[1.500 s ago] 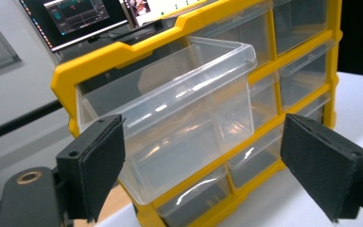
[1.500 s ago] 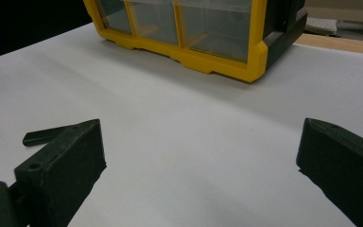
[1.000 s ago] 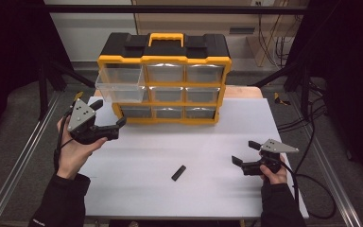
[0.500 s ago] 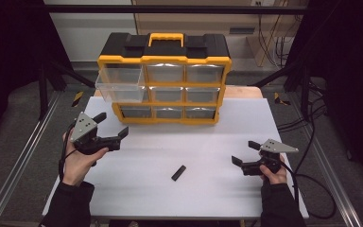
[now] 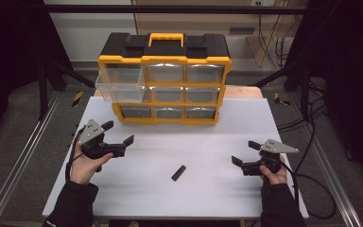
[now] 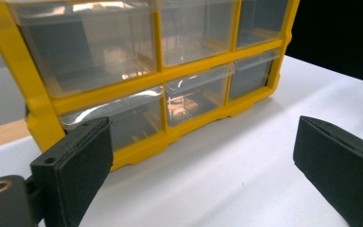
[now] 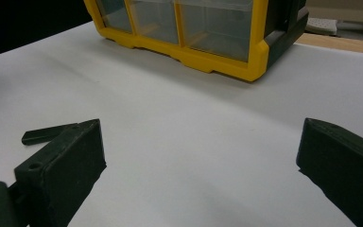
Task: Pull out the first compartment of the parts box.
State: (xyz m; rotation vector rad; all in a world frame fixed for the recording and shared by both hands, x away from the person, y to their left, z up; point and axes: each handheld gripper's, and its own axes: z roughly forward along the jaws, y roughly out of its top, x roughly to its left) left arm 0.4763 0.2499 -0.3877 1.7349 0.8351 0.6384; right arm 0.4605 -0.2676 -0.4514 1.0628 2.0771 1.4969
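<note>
A yellow and black drawer organizer (image 5: 165, 85) with clear drawers stands at the back of the white table (image 5: 246, 123). Its top-left drawer (image 5: 119, 86) is pulled out and looks empty. A small black flat piece (image 5: 178, 172) lies on the table near the front middle. My left gripper (image 5: 118, 133) hovers open at the left, in front of the organizer's lower left corner, holding nothing. In the left gripper view the organizer (image 6: 160, 71) is close ahead of that gripper (image 6: 208, 165). My right gripper (image 5: 245, 152) rests open at the right. The right gripper view shows the black piece (image 7: 45, 134) beside this gripper's (image 7: 201, 165) left jaw.
Metal rails (image 5: 23, 146) run along the table's left side, and another rail (image 5: 331, 170) runs along the right. Cables (image 5: 307, 118) trail on the floor at the right. The organizer's right corner (image 7: 260, 52) shows in the right gripper view. White surface lies between the two grippers.
My left gripper has drawn back from the pulled-out drawer, down and toward the person, still open. The right gripper and the black piece have not moved.
</note>
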